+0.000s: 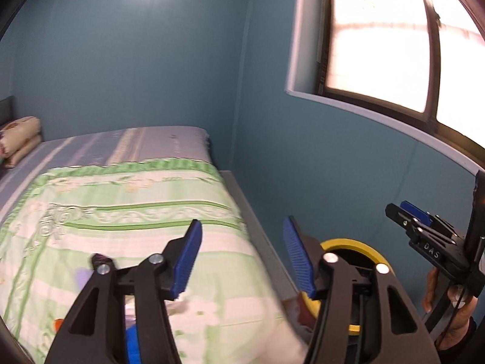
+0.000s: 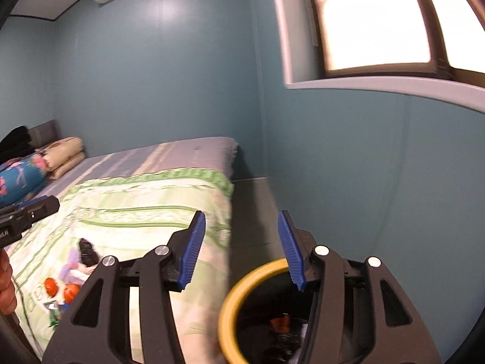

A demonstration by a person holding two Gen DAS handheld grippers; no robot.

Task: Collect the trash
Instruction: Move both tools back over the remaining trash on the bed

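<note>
My left tongs are wide open and hold nothing. My right tongs are wide open and empty too. The trash lies in a small pile on the green quilt of the bed: orange bits, a dark wrapper, a pale purple scrap. It sits low and to the left of my right tongs. The bin with the yellow rim stands on the floor beside the bed, right under my right tongs. I think my left tongs are nearer the pile, so they should reach down for it.
</note>
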